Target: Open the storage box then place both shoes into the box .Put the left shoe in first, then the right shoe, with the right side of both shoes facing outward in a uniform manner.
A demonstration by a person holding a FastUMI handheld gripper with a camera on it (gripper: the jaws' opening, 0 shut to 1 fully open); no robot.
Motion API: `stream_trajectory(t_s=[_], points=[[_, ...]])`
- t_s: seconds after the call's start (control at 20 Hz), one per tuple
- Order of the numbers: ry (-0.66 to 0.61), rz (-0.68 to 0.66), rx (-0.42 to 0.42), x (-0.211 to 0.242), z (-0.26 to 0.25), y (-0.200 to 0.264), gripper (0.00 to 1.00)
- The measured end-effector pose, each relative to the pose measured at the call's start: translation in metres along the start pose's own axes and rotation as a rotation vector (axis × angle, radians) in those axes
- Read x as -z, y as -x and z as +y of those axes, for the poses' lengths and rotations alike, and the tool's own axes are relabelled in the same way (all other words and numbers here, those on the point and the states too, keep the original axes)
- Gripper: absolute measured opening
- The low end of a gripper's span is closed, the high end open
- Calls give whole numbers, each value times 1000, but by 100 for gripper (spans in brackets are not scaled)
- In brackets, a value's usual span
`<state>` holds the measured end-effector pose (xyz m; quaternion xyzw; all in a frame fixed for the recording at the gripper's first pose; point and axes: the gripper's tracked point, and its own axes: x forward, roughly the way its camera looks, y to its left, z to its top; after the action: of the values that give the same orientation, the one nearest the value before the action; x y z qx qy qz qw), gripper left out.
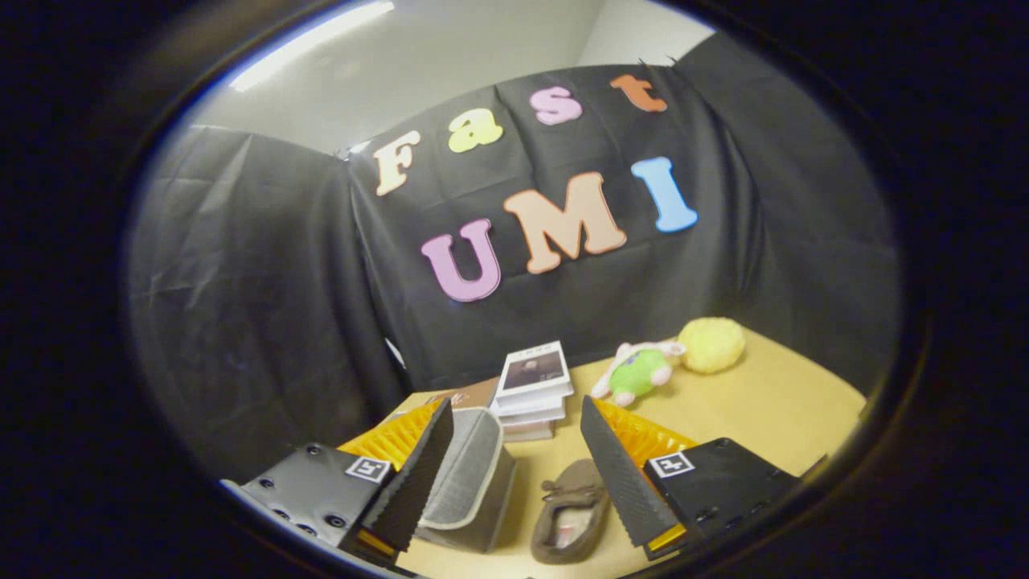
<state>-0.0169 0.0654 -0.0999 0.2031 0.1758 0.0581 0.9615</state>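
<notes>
A: How do you reckon that slipper [572, 515] will handle?

B: Light and floppy, I'd say. It's a brown moccasin type with a small bow on the toe and a pale lining, so the upper would likely fold if pinched at the toe. I'd take it by the heel rim or the side wall of the opening, where the edge looks firmest. The fabric seems fuzzy rather than slick, so I wouldn't expect it to slide out.

A: Where does it lie?

B: On the tan table [764, 410], between the two fingers and a little below their tips, closer to the right finger. I can make out just one shoe, and I can't tell whether it's the left or the right one.

A: And the storage box [470, 482]?

B: Grey fabric with a pale trimmed edge, soft-sided, just beside the slipper and partly behind the left finger. It probably gives when pushed, so opening it may need a gentle pull. Whether it's shut now I can't say for sure.

A: The gripper [518, 462]?

B: Spread wide, holding nothing, hovering above both.

A: Anything else about?

B: A stack of books [530, 386] beyond the box, then a green plush toy [639, 371] and a yellow fluffy ball [711, 344] farther back, well apart from the slipper.
</notes>
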Motion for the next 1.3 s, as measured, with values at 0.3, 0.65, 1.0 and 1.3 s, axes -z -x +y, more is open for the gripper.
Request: stream_trajectory(t_s=[0.3, 0.65, 1.0, 1.3], points=[[-400, 162, 10, 59, -5, -13, 100], [-619, 307, 43, 121, -3, -22, 100], [-828, 423, -14, 162, 24, -23, 100], [-1006, 463, -61, 169, 39, -29, 100]])
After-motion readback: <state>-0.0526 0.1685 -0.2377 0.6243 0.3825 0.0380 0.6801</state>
